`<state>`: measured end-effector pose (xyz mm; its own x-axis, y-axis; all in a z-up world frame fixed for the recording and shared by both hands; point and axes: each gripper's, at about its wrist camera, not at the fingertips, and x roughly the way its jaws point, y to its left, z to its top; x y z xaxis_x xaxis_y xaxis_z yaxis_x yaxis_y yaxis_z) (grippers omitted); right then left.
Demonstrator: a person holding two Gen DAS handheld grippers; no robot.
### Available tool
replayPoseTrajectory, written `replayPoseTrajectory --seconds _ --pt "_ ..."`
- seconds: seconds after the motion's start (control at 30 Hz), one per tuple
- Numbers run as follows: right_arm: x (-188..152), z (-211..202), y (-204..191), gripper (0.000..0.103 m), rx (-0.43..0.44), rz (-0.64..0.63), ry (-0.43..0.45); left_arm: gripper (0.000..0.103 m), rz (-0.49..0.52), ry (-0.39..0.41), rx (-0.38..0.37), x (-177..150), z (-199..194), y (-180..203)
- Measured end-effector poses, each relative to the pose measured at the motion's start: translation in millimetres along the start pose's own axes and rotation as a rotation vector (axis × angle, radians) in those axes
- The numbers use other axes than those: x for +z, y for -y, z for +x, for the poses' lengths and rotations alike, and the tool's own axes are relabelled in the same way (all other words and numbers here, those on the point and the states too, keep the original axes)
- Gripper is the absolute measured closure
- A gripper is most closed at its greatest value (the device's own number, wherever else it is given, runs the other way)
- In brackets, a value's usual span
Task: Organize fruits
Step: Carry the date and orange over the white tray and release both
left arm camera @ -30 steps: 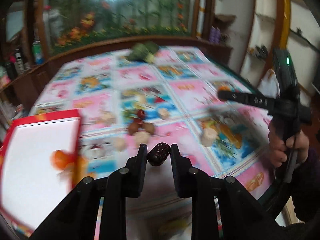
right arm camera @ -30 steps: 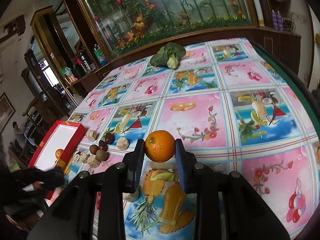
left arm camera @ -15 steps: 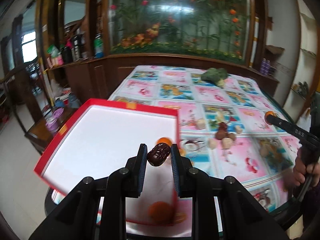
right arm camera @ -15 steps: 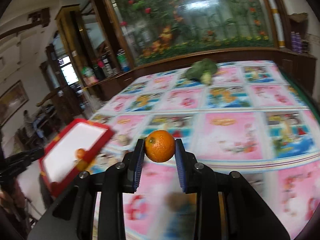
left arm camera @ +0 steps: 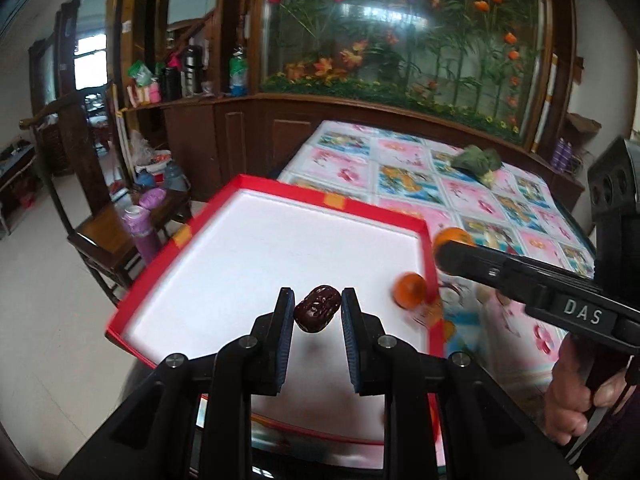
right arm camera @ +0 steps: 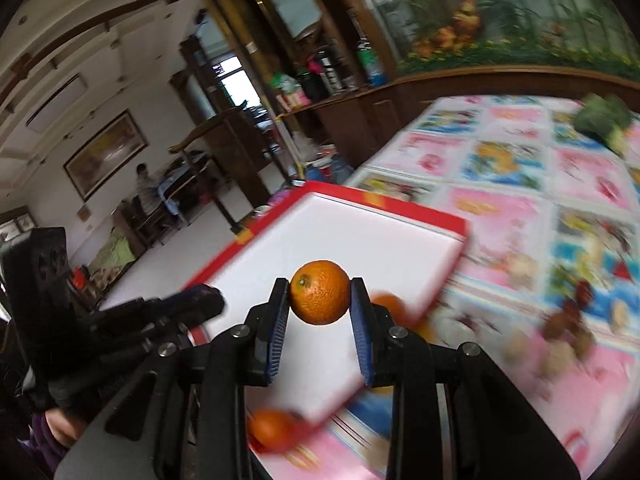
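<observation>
**A:** Nearest first: what has the left gripper [left arm camera: 317,310] got?

**B:** A dried red date [left arm camera: 318,308], dark and wrinkled, pinched across its middle between the two blue pads. The jaws are nearly closed on it, and it hangs above the white floor of the red-rimmed tray [left arm camera: 280,190]. I'd judge it very light, with a leathery, slightly giving skin, so a modest squeeze should do. Its oval shape could let it pivot if gripped off-centre; the present hold across the belly looks right.

**A:** And the right gripper [right arm camera: 319,294]?

**B:** Closed about an orange [right arm camera: 319,292], pads on opposite sides at its widest part, stem end facing the camera. It also sits above the tray, near the right-hand edge. Heavier than the date, I'd guess, and firm. The rind is pebbled, which should help the pads bite. Round fruit rolls, so it wants setting down low, not dropping.

**A:** Anything already in the tray?

**B:** One orange [left arm camera: 409,289] lies inside by the right wall, blurred. The right wrist view shows another orange [right arm camera: 272,428] at the near corner (too smeared to say whether inside the rim or just outside it).

**A:** Further out?

**B:** Beyond the tray, on the patterned tablecloth [right arm camera: 500,152], a loose cluster of small brown and pale fruits [right arm camera: 568,328], too blurred to name. At the far end lies a leafy green vegetable [left arm camera: 478,162], well apart from everything else.
</observation>
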<state>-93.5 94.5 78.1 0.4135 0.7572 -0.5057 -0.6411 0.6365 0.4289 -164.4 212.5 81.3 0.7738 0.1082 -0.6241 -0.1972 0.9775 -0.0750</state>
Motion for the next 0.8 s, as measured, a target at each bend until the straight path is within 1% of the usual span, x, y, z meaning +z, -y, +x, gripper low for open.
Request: replayPoseTrajectory --seconds 0.1,0.17,0.2,0.3,0.4,0.53,0.63,0.7,0.8 --pt "9.5 24.8 -13.7 0.07 0.023 0.01 -0.034 0.08 -0.013 0.025 0.036 6.5 0.3 -11.4" --pt "10.8 41.0 -15.1 0.07 0.002 0.021 -0.064 0.08 -0.011 0.015 0.083 5.1 8.3 -15.8" --pt "9.4 49.0 -14.8 0.07 -0.004 0.03 -0.083 0.08 -0.012 0.008 0.088 4.4 11.5 -17.2" --pt "2.2 71.7 -13.4 0.07 -0.028 0.04 -0.149 0.08 -0.037 -0.018 0.07 3.6 22.1 -25.6" --pt "-3.0 85.4 -11.7 0.07 -0.041 0.04 -0.185 0.08 -0.038 -0.016 0.1 6.1 27.1 -31.8" --pt "-2.7 102.6 -6.6 0.07 -0.043 0.059 -0.238 0.08 -0.065 -0.062 0.118 7.6 40.1 -42.9" --pt "-3.9 112.0 -10.6 0.07 -0.06 0.033 -0.267 0.08 -0.065 -0.094 0.119 6.2 47.5 -43.0" --pt "-6.1 116.5 -13.9 0.07 -0.065 0.027 -0.289 0.08 -0.066 -0.12 0.105 4.0 52.2 -42.1" --pt "-6.3 118.1 -18.0 0.07 -0.093 -0.002 -0.291 0.081 -0.071 -0.135 0.111 0.8 54.4 -42.2"
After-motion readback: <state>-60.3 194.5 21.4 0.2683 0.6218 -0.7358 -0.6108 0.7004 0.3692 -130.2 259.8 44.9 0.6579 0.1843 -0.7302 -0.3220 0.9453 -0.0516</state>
